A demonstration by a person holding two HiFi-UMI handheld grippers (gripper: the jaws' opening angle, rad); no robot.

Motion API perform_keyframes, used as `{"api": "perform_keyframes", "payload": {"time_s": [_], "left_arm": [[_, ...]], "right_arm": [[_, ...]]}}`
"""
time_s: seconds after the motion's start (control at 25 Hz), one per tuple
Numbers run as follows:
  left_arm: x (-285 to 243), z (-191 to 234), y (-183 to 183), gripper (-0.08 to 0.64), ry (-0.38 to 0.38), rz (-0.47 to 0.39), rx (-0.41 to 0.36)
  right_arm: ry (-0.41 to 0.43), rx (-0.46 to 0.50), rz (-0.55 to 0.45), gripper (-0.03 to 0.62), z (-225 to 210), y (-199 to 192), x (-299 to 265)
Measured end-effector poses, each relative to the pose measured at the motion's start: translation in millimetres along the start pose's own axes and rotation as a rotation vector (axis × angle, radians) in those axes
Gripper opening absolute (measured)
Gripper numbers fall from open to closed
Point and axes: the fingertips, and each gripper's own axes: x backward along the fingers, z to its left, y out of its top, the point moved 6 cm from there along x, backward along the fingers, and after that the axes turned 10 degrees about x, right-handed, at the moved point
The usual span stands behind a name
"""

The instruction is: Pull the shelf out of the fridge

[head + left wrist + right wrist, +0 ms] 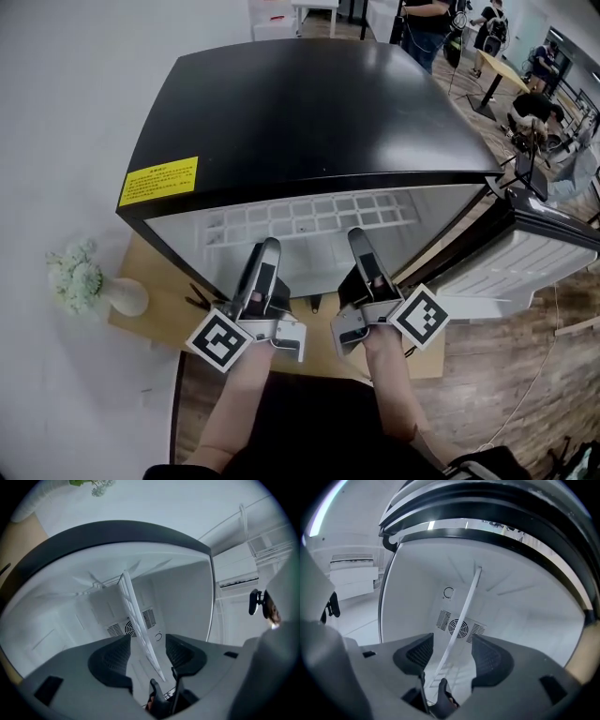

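Head view, far left: white flowers in a vase, standing on a wooden platform beside the fridge. Yellow label on the left of the black fridge top. Below the top's front edge, centre frame: the shelf, a white grid lying level inside the open cabinet. Just below it, left gripper and right gripper side by side, both pointing at the shelf's near edge. Contact with that edge not readable from up here. Far right: the open door, and people at desks in the upper right corner.

Left gripper view: looks straight into the white cabinet, an interior mostly hidden under the top in the head view. Shows the shelf edge-on, a slanted white strip running down between the pads, with a gap on either side. Jaws spread wide, gripping nothing. Behind the strip, a round fan grille on the back wall; at right, the door's racks.

Right gripper view: door at left here, fan grille in the centre. Shelf again a thin slanted strip between the pads, clear of both. Jaws released and wide.
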Motion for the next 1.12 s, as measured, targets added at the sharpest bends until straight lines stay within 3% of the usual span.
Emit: {"api": "perform_keyframes", "payload": {"time_s": [0.24,0.56,0.76,0.84,0.96,1.12], "left_arm": [[-17,2,7,0.212,-0.007,-0.05,0.032],[-36,9,19,0.212,0.004,-0.106,0.082],[-42,11,23,0.208,0.012,-0.141,0.093],[-42,13,27,0.146,0.022,-0.161,0.104],[-43,17,29,0.08,0.042,-0.166,0.124],[-43,17,30,0.078,0.058,-0.163,0.116]], "right_arm": [[0.029,-0.12,-0.013,0.222,-8,6,-20],[0.02,-0.173,-0.03,0.213,-12,13,-47],[-0.033,-0.156,-0.025,0.105,-18,22,-55],[-0.064,-0.222,-0.042,0.034,-24,20,-55],[-0.066,-0.333,-0.089,0.028,-27,16,-54],[-0.079,-0.333,-0.098,0.026,-27,16,-54]]}}
